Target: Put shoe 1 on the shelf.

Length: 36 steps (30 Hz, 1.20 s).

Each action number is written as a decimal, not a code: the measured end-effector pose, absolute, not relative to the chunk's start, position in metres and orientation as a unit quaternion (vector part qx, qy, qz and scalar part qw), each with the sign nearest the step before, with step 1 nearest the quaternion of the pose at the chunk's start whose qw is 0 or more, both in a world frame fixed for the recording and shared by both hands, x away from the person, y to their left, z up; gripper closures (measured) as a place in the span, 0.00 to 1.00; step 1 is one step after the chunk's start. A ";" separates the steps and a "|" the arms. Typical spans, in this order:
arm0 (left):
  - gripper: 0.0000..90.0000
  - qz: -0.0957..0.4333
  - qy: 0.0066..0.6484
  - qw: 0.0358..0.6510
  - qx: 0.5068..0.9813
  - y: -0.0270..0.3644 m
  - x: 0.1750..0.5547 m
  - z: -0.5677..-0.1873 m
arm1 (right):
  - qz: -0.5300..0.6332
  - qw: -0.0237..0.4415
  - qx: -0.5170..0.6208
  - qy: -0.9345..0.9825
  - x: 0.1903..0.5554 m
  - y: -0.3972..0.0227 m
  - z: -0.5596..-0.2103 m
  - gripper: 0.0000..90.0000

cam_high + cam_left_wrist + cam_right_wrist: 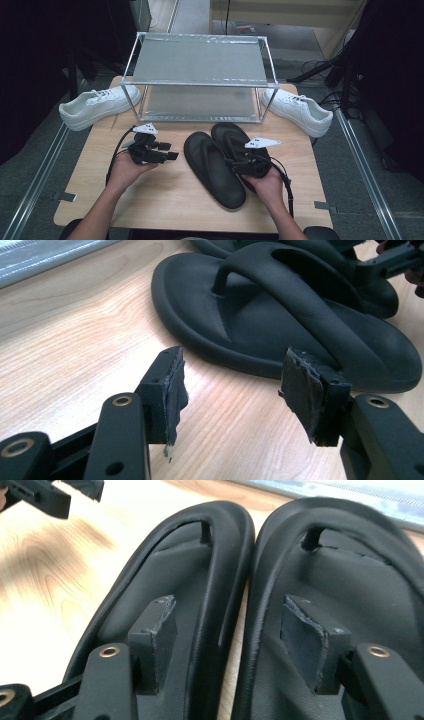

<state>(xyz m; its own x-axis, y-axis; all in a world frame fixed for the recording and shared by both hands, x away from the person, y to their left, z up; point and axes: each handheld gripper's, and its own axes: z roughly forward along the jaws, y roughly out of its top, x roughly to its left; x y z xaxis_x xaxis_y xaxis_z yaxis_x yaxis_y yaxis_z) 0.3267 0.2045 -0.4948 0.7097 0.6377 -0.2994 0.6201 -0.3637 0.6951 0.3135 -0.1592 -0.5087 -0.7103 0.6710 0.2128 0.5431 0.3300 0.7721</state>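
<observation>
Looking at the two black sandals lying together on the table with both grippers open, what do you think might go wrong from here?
1. The black sandals lie pressed side by side, and the right gripper stands open over both inner edges; closing there may pinch both sandals, or neither firmly.
2. The left gripper is open over bare table, beside the near sandal; its worn pads might slip on the smooth rounded rim.
3. The shelf stands close behind the toes, so a lifted sandal may strike its frame.
</observation>
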 end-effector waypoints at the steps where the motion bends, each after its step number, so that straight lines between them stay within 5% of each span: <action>1: 0.48 0.010 0.379 0.417 0.826 0.205 0.328 -0.495 | 0.439 0.073 0.374 0.813 0.313 -0.158 -0.510 0.45; 36: 0.46 0.015 0.408 0.432 0.804 0.228 0.320 -0.495 | 0.405 0.109 0.387 0.822 0.326 -0.130 -0.523 0.60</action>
<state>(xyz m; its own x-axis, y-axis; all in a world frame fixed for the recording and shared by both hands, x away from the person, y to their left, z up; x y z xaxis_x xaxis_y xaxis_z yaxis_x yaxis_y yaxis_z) 0.3201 0.2279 -0.4954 0.6670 0.6692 -0.3275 0.6429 -0.2947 0.7070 0.3256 -0.1304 -0.5234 -0.6772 0.7237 0.1330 0.5466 0.3737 0.7493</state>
